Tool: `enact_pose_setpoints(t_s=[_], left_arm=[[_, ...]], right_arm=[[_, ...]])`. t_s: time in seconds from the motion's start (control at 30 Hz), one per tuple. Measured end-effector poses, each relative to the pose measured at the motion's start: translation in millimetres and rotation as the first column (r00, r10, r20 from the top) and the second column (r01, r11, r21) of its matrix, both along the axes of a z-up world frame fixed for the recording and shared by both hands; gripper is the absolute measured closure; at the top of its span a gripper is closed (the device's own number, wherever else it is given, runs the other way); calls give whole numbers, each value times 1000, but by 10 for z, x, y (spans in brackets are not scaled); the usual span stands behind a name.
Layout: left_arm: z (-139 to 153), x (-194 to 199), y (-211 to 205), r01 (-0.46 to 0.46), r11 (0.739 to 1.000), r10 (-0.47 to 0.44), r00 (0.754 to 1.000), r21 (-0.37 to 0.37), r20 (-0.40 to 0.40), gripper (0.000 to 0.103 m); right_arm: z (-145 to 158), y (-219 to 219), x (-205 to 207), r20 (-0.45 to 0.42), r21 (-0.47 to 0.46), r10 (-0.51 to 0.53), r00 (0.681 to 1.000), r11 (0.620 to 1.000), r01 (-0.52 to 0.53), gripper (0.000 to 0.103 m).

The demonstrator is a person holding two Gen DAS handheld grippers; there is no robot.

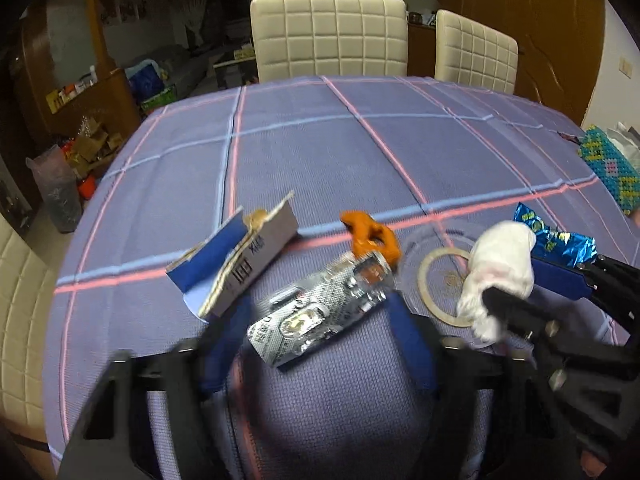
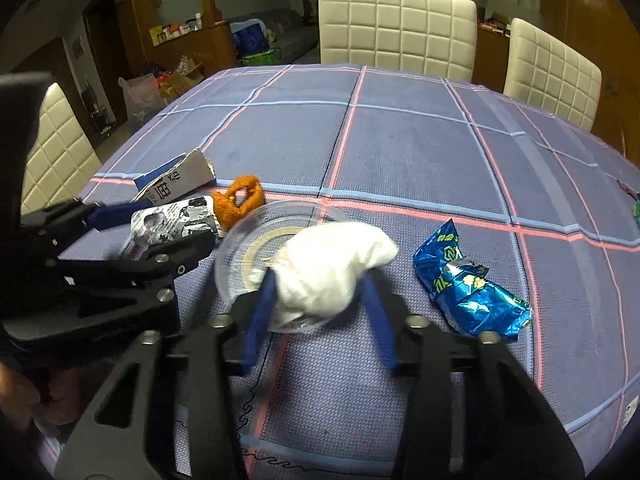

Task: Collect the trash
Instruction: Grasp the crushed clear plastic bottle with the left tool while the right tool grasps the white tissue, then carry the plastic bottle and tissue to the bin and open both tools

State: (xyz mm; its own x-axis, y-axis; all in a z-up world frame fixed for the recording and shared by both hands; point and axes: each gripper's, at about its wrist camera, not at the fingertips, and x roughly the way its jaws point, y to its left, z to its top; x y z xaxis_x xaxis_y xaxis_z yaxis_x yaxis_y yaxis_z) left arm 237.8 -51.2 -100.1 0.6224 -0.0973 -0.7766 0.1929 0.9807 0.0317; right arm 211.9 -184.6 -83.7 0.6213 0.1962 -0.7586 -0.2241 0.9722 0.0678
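Plaid tablecloth [image 2: 400, 152], crumpled white tissue [image 2: 332, 268] between blue fingers [image 2: 260, 320]

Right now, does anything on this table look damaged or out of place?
Yes. The blue-and-grey carton is torn open and flattened, the silver blister pack lies askew beside it, and a crumpled white tissue sits in the clear plate.

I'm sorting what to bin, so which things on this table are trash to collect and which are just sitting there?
Trash:
white tissue wad, in the right gripper
silver blister pack, between the left gripper fingers
torn blue box
orange peel
blue foil wrapper

Just there:
clear plate
beaded box
chairs
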Motion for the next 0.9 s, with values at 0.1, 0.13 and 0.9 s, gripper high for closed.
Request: enact_pose_setpoints(t_s=[0.1,0.13,0.9], left_arm=[[16,-24,13,6,1000,-6,1000,-9,-4,69],[27,-36,26,9,1000,-9,1000,-22,-9,69],[356,-736,322,-24,998,28,998,-51,64,99]], right_arm=[[5,-17,-20,7,5,2,1000,1000,-2,69],[13,-22,-33,12,5,3,1000,1000,-3,71],[199,176,-485,79,17,36,996,999,-38,72]])
